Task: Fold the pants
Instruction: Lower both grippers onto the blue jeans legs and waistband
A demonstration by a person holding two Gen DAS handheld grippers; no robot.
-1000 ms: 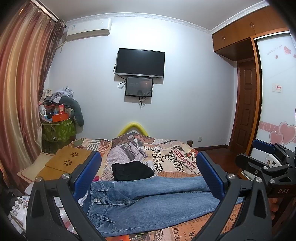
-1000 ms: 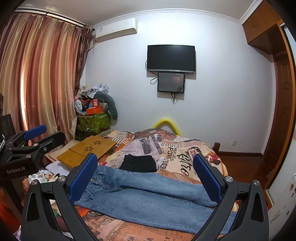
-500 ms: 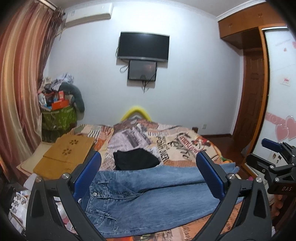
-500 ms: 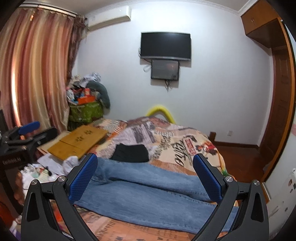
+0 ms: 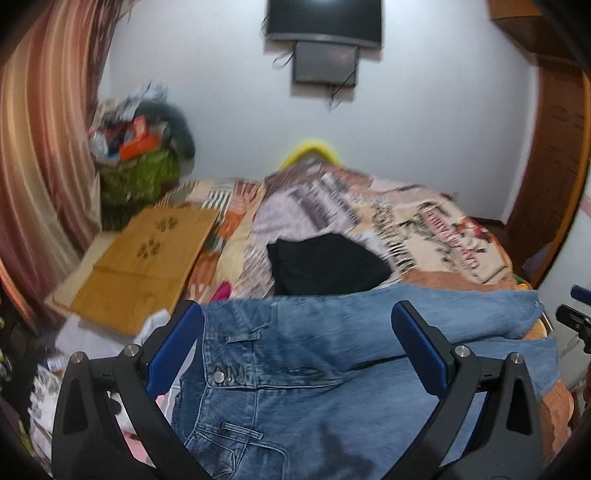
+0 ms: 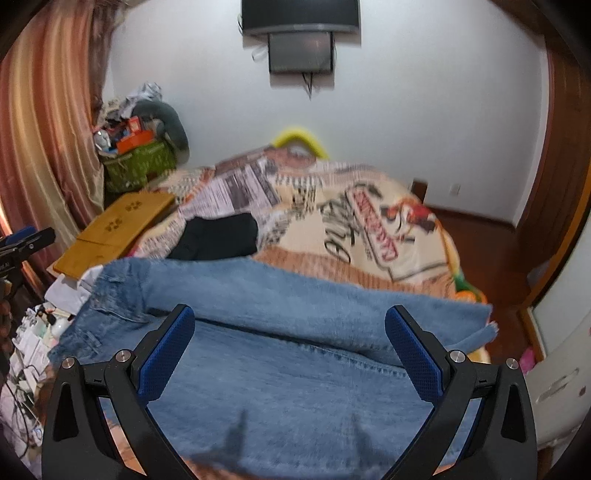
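Nearest to me, my left gripper (image 5: 297,345) has its jaws wide apart, nothing between the blue pads (image 5: 176,349); the lower arms are cut off by the frame edge. Below and between those jaws lies the waistband end of the jeans (image 5: 332,373), button and belt loops just legible through motion blur. I cannot tell whether the fingertips touch the denim.

My right gripper (image 6: 290,345) likewise has its jaws spread wide, holding nothing. Between and beneath them runs the leg portion of the jeans (image 6: 295,369), one leg lying partly over the other; the hems sit past the right jaw, near the bed's edge. The near edge of the denim is smeared, and two dark shadows fall on it.

Just beyond the jaws, touching the far edge of the jeans, lies a black garment (image 5: 325,266); its shape is indistinct. Beyond the left jaw sits a wooden board (image 5: 147,254), overhanging the printed bedspread (image 6: 369,229), whose lettering is unreadable from blur.

Farthest, straight ahead above the jaws, a wall-mounted screen (image 6: 300,14) is cropped at the top. To the far left, a heap of clutter (image 5: 136,140) beside the curtain (image 5: 40,129) is too blurred to itemise.
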